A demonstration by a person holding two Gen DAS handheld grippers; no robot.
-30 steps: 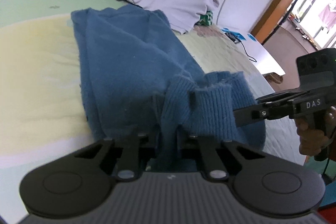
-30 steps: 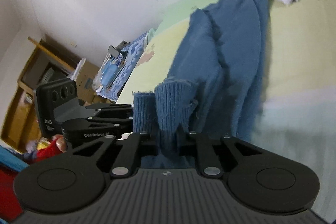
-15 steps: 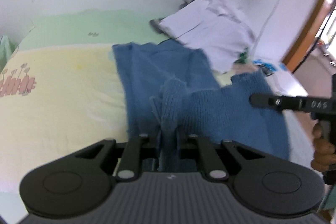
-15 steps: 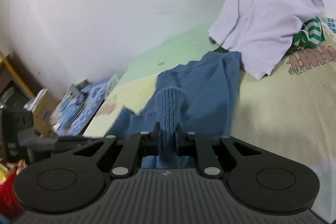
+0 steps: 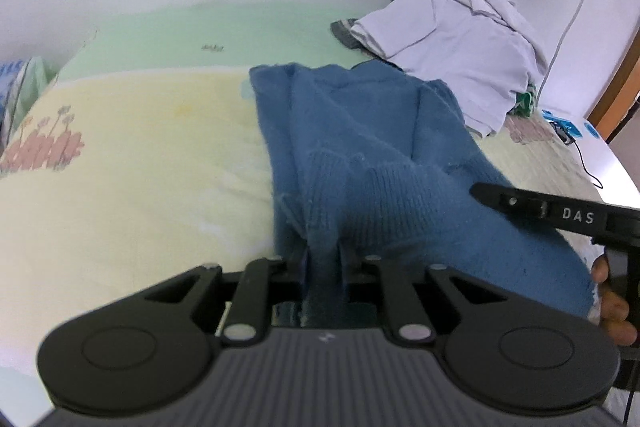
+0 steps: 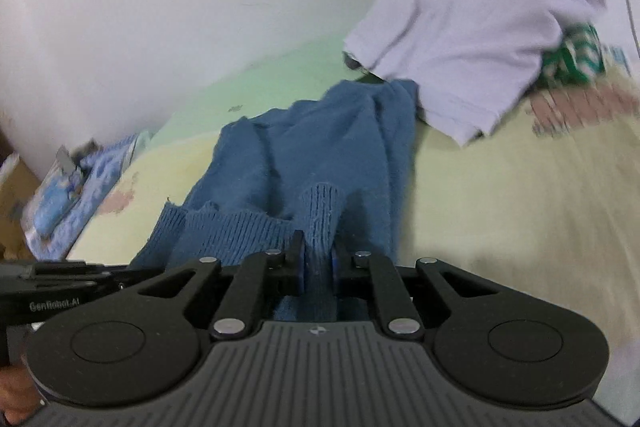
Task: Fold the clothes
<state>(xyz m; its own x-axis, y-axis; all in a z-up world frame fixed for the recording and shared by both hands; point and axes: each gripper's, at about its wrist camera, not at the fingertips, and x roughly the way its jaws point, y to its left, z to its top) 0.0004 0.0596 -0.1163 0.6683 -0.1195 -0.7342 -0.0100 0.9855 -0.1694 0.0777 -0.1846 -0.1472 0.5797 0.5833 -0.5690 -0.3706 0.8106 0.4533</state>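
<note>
A blue ribbed-knit sweater (image 5: 360,147) lies lengthwise down the middle of the bed (image 5: 132,155), which has a pale yellow and green printed cover. Its far end reaches toward the wall-side edge, and its near ribbed hem is lifted off the cover.

The left gripper (image 5: 323,259) has a bunched fold of that hem between its jaws; the jaws are easing apart, though the knit still fills the gap between them. The right gripper (image 6: 316,259) pinches another ribbed fold of the same hem, jaws pressed tight on it. In the left view its black fingers come in from the right over the sweater, with the person's hand (image 5: 614,307) on the handle.

A crumpled pale lilac shirt (image 5: 452,39) is heaped at the far right corner, its lower edge touching the sweater's far end. A green-and-white striped cloth (image 6: 572,55) peeks from under it.

Left of the sweater the cover lies bare to the bed's edge. Right of it a broad bare stretch runs to the near right edge.
</note>
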